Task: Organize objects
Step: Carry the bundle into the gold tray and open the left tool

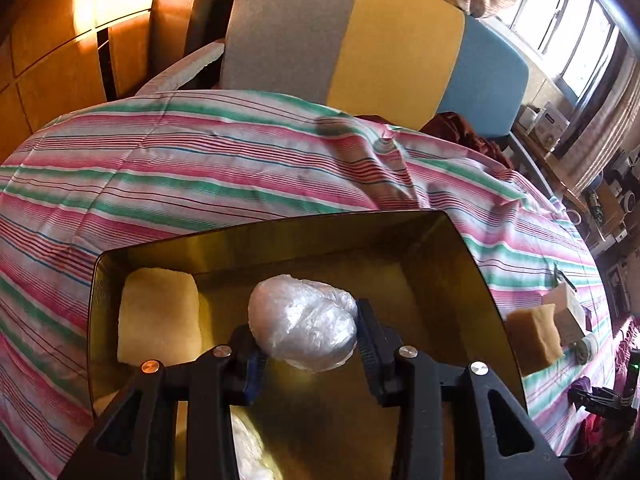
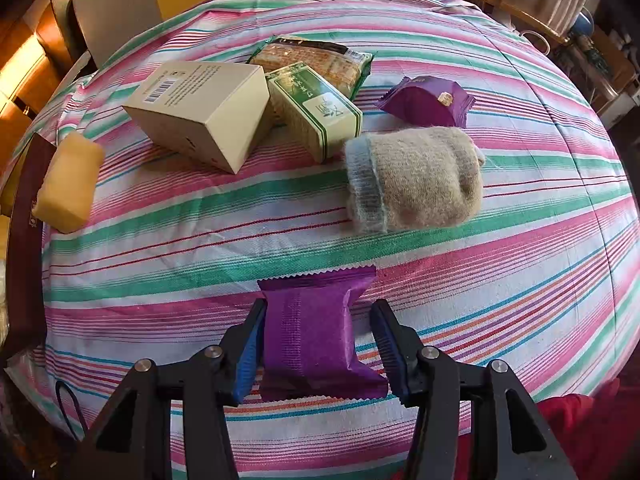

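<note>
My left gripper (image 1: 304,320) is shut on a white bundle wrapped in clear plastic (image 1: 304,332) and holds it over an open box with a gold lining (image 1: 280,228). A yellow sponge (image 1: 160,320) lies in the box's left corner, and something white and fluffy (image 1: 248,448) shows at its near end. My right gripper (image 2: 319,308) points down at the striped bed cover with a purple snack packet (image 2: 312,340) between its fingers. The left pad presses on the packet. The right pad meets it only near its lower corner.
On the cover (image 2: 200,240) lie a beige carton (image 2: 200,108), a green box (image 2: 316,112), a cracker pack (image 2: 320,56), a second purple packet (image 2: 428,100), a rolled knit sock (image 2: 416,176) and a yellow sponge (image 2: 68,184) beside the box's dark red wall (image 2: 28,220). A chair (image 1: 360,40) stands behind.
</note>
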### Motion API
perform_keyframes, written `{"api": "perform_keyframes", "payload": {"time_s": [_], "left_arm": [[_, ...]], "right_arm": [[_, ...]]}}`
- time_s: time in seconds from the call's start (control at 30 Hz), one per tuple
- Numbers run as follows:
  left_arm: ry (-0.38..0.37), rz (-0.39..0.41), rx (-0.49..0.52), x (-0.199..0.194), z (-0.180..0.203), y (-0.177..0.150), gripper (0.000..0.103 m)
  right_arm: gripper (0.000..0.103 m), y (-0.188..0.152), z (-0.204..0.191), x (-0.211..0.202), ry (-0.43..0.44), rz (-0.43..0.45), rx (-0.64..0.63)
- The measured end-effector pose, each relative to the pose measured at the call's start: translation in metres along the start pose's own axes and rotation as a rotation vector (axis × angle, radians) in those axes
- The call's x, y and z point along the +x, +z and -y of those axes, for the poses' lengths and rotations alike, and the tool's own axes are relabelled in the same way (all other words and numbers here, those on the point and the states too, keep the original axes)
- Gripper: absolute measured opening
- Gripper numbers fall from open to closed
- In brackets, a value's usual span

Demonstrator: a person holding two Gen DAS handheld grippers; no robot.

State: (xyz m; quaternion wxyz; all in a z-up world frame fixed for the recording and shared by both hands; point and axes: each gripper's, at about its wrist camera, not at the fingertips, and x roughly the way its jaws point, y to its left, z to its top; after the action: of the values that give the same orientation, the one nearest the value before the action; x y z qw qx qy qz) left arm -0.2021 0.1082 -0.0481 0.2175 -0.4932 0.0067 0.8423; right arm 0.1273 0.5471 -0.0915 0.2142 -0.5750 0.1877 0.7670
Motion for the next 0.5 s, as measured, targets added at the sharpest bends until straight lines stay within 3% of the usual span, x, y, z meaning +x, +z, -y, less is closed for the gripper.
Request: {"api": "perform_keyframes", "payload": {"time_s": [0.17,0.27,0.33,0.5], "left_arm": [[0.05,-0.043,-0.027,0.026,-0.014,0.011,0.043],[0.095,-0.07,-0.057,0.035,-0.022,0.012,0.057],[0.118,-0.061,-0.055,0.034,-0.025,0.01,0.065],[0.137,-0.004,-0.029,0.011,-0.021,0.005,0.066]], "right_arm": [[0.054,0.003,-0.004,0.001,0.0,0.0,0.0],[0.054,0.001,-0.005,0.0,0.0,0.0,0.0],[0.055,0.0,-0.005,-0.001,-0.001,0.001,-0.001],[0.055,0.001,0.001,-0.002,-0.004,0.002,-0.006]]}}
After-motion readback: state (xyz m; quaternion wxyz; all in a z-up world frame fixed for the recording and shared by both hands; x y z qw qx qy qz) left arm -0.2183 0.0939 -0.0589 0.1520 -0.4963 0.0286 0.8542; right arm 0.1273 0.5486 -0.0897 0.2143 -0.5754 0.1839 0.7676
